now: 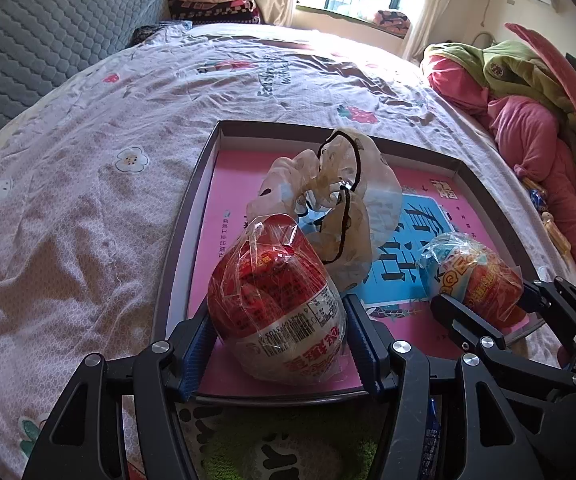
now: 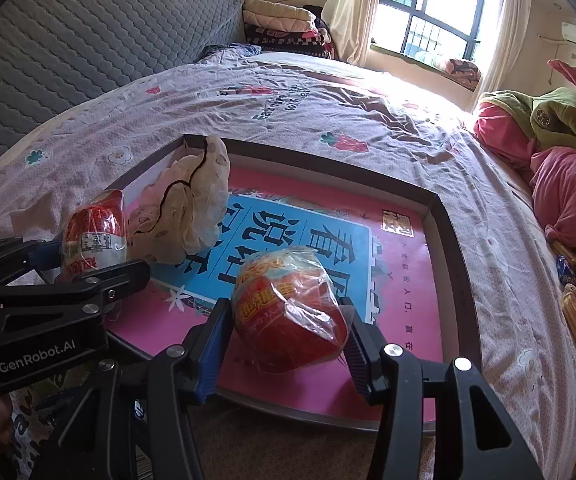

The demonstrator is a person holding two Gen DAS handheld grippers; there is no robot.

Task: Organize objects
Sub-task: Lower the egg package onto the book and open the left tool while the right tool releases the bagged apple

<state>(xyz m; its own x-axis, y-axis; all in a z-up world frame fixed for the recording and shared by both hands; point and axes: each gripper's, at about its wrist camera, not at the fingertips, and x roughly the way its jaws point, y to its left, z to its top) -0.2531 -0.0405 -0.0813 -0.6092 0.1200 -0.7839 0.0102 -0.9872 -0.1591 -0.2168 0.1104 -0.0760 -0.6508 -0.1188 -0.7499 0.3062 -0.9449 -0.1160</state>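
Two grippers, left [image 1: 277, 336] and right [image 2: 288, 340], each clamp a wrapped egg toy over a pink tray [image 1: 223, 208] on a bed [image 1: 87, 160].

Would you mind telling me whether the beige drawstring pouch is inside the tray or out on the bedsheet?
Inside. The beige drawstring pouch sits crumpled on the pink tray floor near its far left corner, within the raised walls.

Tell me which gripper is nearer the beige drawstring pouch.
Left. The left gripper, clamped on its red egg, sits just before the beige drawstring pouch; the right gripper holds its egg farther right.
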